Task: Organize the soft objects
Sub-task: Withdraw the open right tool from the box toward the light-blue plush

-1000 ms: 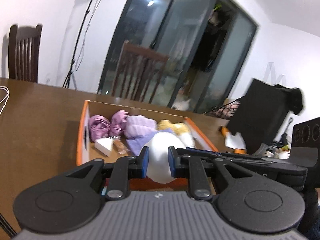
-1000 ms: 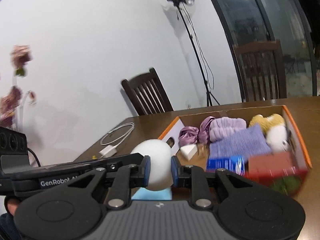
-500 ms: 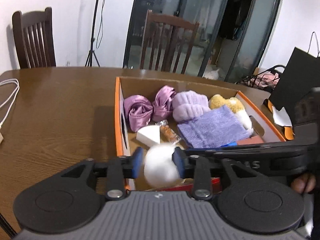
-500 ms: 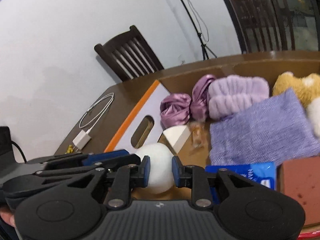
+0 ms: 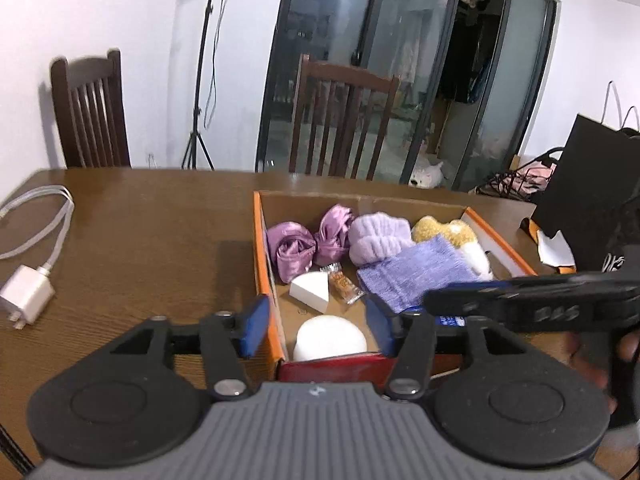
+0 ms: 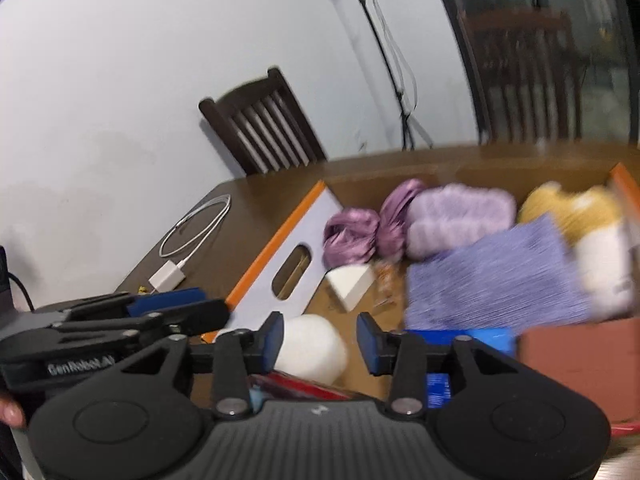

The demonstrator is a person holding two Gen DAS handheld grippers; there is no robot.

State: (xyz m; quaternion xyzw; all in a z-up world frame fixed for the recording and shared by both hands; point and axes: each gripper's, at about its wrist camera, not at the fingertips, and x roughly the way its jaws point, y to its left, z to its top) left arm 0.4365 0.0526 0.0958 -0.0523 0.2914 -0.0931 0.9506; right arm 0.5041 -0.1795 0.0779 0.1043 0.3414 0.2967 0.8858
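Both tools spread wide, nothing gripped. Left tool (image 5: 314,326) sits over the near end of the cardboard box (image 5: 260,256); white foam ball (image 5: 330,338) lies on the box floor between its fingers, touching neither. Right tool (image 6: 320,340) also wide; ball (image 6: 310,348) sits just off its left finger pad (image 6: 274,336), contact unclear due to blur. Ahead of the left tool in the box: white wedge sponge (image 5: 310,291), two purple satin scrunchies (image 5: 290,250), lilac fluffy band (image 5: 378,238), purple cloth (image 5: 416,274), yellow-white plush (image 5: 448,232). White charger and cable (image 5: 26,292) on the desk (image 5: 140,240), well left of the left tool.
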